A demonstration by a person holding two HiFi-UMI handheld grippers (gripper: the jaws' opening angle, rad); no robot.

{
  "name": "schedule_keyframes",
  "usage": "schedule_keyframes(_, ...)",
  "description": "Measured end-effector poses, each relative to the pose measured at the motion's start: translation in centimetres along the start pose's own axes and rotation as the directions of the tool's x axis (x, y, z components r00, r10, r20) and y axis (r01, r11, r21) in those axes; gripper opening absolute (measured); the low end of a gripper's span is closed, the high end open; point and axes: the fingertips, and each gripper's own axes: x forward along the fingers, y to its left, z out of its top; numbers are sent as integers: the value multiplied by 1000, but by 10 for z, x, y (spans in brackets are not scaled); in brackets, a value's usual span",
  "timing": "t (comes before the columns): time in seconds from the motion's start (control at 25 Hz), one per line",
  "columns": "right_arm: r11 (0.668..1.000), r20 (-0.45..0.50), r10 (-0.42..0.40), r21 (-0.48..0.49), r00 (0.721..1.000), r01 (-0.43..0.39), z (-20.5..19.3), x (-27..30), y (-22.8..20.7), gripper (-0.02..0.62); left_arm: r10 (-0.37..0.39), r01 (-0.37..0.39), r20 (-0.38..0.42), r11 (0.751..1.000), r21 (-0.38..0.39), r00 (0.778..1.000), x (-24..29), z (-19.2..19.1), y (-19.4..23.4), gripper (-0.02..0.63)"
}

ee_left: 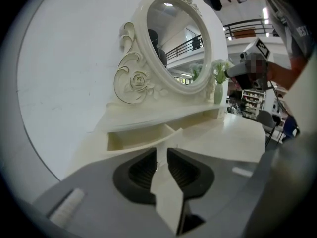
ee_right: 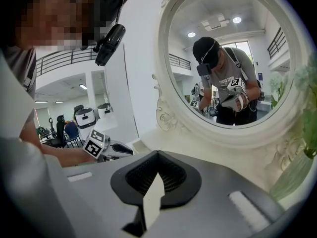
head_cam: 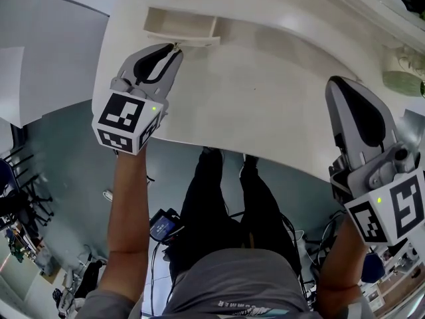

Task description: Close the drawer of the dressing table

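Observation:
The cream dressing table (head_cam: 265, 105) has a small drawer (head_cam: 179, 26) pulled out at its far left. In the left gripper view the open drawer (ee_left: 141, 137) lies just past the jaws, under the oval mirror (ee_left: 173, 43). My left gripper (head_cam: 175, 48) has its tips at the drawer's front panel. Its jaws stand almost together around a tiny knob (ee_left: 157, 164). My right gripper (head_cam: 340, 85) hovers over the table's right side, shut with nothing between its pads. It faces the mirror (ee_right: 233, 58).
A pale green vase with flowers (head_cam: 405, 82) stands at the table's back right, next to the mirror's base (ee_left: 218, 90). The person stands at the table's front edge, with legs (head_cam: 226, 198) under it. Chairs and equipment fill the room behind.

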Motion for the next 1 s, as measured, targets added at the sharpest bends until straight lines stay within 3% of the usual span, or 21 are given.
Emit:
schedule_keyframes(0.16, 1000, -12, -9, 6, 1000, 9, -2, 0, -2, 2, 3, -3, -9, 1000, 4, 1000, 6, -1, -2, 121)
schedule_keyframes(0.28, 1000, -18, -13, 10, 1000, 13, -3, -1, -3, 2, 17, -17, 5, 1000, 1, 1000, 4, 2, 2, 104)
schedule_keyframes(0.48, 1000, -28, -19, 18, 999, 19, -7, -1, -4, 2, 42, -42, 15, 999, -4, 999, 1, 5, 11, 8)
schedule_keyframes(1.0, 998, -33, -47, 33, 998, 48, -4, 0, -5, 2, 37, -38, 15, 999, 22, 999, 14, 18, 24, 14)
